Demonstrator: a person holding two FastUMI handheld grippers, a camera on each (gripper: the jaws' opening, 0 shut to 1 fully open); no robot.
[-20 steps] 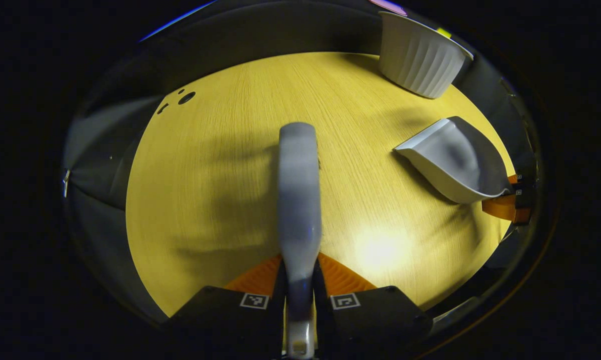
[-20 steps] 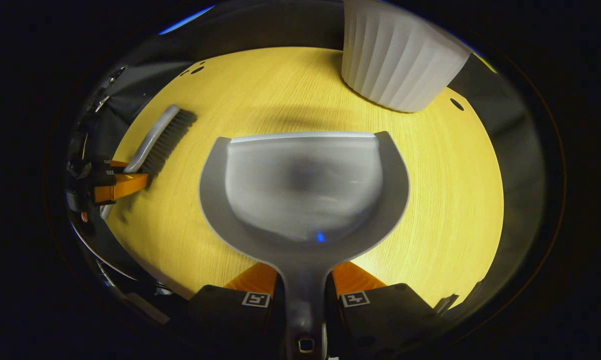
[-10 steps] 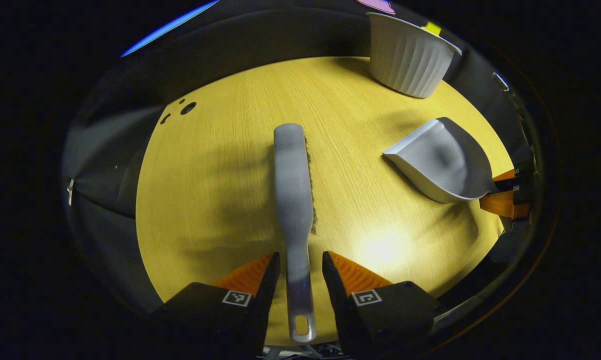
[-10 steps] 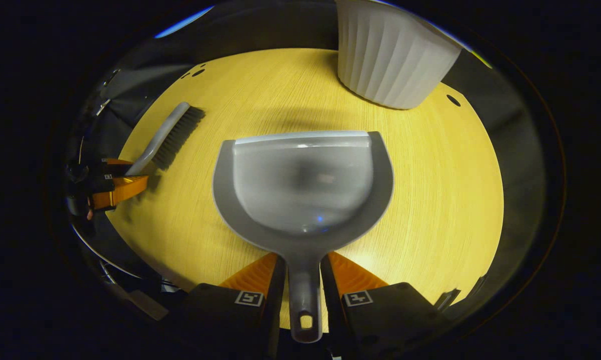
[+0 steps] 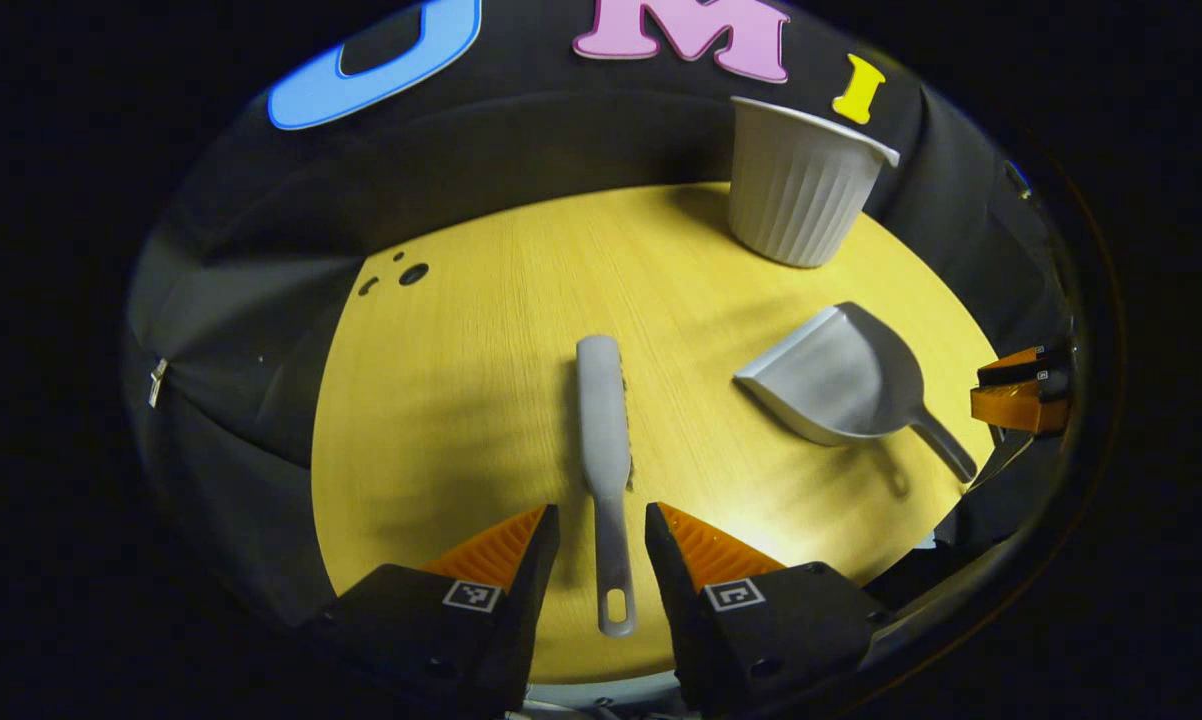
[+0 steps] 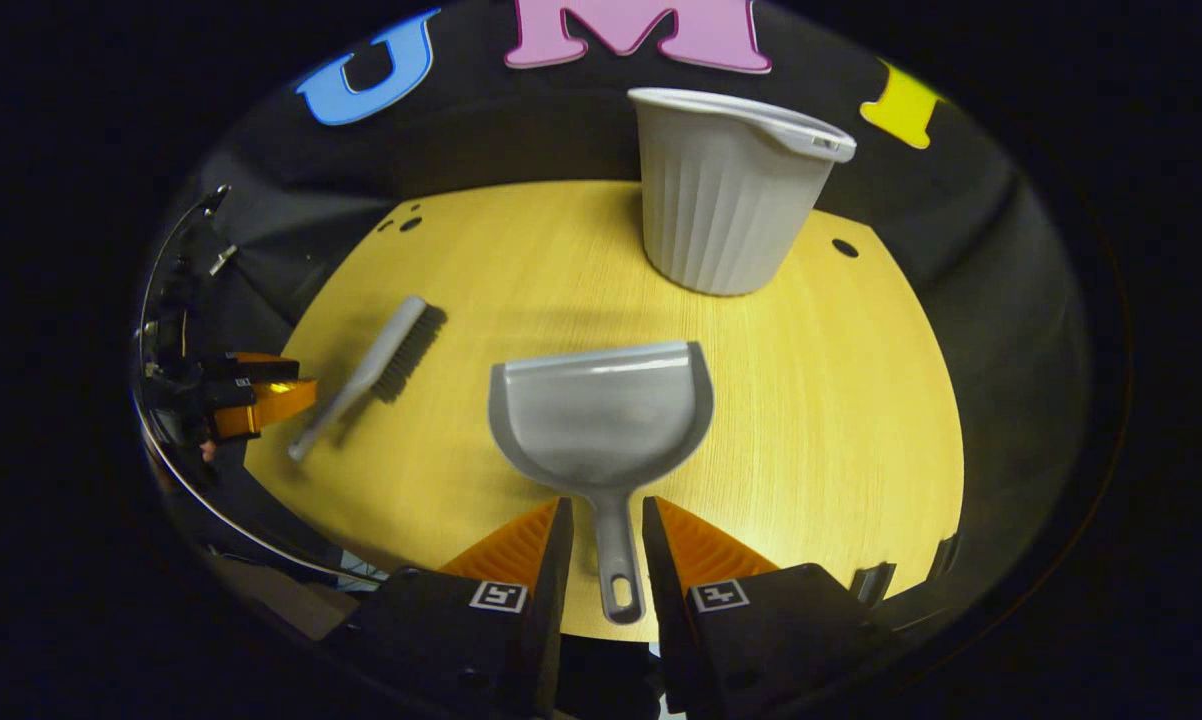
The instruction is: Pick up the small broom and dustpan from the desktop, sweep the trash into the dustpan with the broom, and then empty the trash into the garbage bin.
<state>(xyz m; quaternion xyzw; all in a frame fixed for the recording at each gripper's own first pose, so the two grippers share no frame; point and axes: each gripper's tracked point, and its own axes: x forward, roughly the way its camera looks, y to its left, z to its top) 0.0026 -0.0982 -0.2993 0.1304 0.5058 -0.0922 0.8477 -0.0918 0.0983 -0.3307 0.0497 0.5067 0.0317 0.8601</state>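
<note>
**Two gripper cameras over the near table edge, facing the back wall**

The left gripper view looks forward and down from the near edge of the table (image 5: pixel 441 400), along its fingers, with the broom (image 5: pixel 603 430) straight ahead. The right gripper view sits likewise further right, centred on the dustpan (image 6: pixel 601 420). Both share the tabletop, broom, dustpan, garbage bin (image 6: pixel 726 195) and back wall, and each catches the other gripper at its side

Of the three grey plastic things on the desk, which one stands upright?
The ribbed garbage bin, standing at the far edge of the desk. The broom and dustpan both lie flat.
</note>
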